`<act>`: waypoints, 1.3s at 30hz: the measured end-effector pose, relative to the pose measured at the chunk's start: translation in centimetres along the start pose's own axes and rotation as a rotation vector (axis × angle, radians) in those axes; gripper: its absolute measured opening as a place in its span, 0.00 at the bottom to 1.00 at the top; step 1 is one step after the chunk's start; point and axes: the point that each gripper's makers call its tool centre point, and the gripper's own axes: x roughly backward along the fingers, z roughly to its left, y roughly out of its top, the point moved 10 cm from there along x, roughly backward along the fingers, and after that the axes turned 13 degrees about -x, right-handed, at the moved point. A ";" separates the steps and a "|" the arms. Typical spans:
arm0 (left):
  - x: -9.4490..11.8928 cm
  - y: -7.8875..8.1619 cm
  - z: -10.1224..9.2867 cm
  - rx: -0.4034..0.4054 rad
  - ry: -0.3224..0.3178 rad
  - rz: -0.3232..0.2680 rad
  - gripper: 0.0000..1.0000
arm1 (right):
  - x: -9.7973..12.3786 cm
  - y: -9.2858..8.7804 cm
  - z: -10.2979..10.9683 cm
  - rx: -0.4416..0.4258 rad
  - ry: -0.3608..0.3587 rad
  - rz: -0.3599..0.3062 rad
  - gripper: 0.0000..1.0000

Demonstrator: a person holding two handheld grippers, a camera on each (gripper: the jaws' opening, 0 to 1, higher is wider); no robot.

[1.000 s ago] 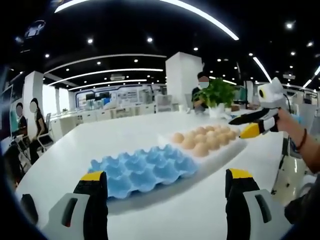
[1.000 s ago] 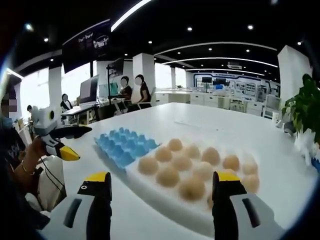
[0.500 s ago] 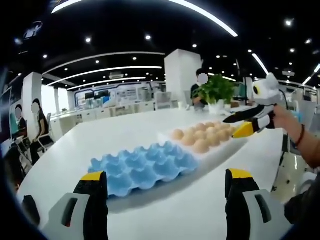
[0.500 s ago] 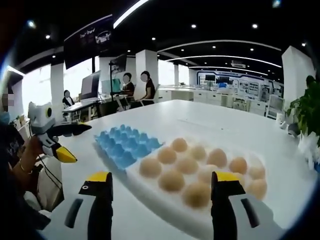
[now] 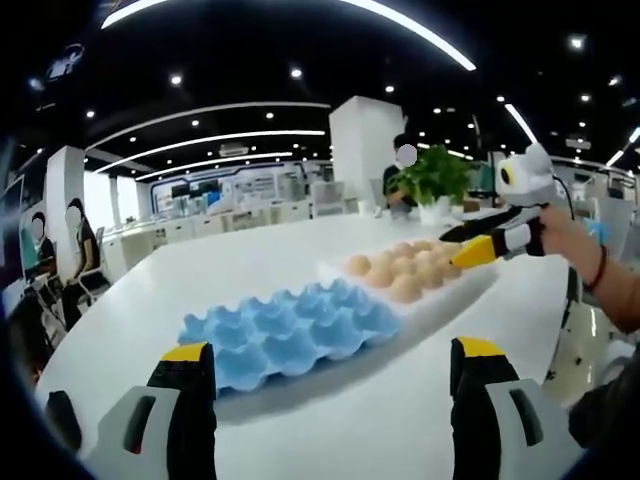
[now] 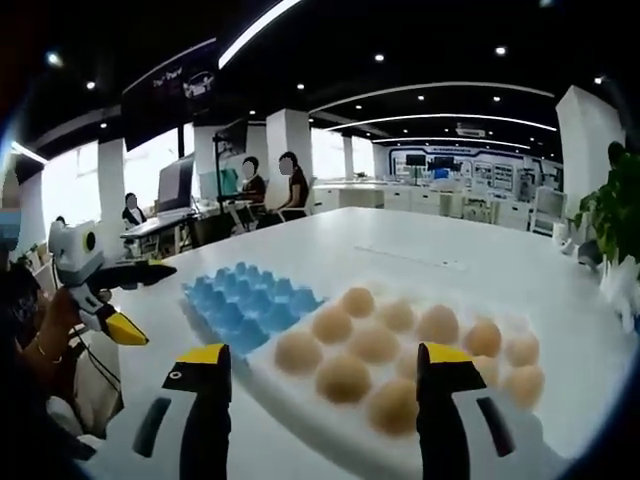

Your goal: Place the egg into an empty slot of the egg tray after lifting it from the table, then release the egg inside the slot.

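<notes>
While the right tongs [image 6: 317, 400] advance low over the eggs [image 6: 373, 343], the jaws stand wide apart with nothing between them. Compared with one second ago, the eggs sit lower and larger in the right gripper view; this shift is camera motion, so the tongs have closed in on the cluster. The eggs themselves lie as before, grouped on a white tray [image 6: 300, 400] that rests on the white desk [image 6: 400, 255], and no egg is lifted yet.

The blue egg tray [image 5: 290, 335] lies on the desk just beside the white tray, touching or nearly touching its near end. Every slot visible in the blue egg tray is vacant, so any slot qualifies as a target.

The left tongs [image 5: 332, 400] hover near the blue egg tray, jaws spread and holding nothing. Their view is almost unchanged over the last second, so this hand is judged to be waiting.

In the left gripper view, the right tongs [image 5: 470, 245] now overlap the far end of the egg cluster, lower than one second ago.

Judgement: the task is at the approach stage. The next step calls for lowering the right tongs around one egg, closing gently, lifting, and carrying it to a blue slot. Excess closing force risks cracking the shell.
</notes>
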 end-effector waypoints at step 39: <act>-0.8 -0.6 2.0 0.011 -0.001 0.012 0.99 | -4.9 0.9 0.1 -0.013 0.001 -0.004 0.76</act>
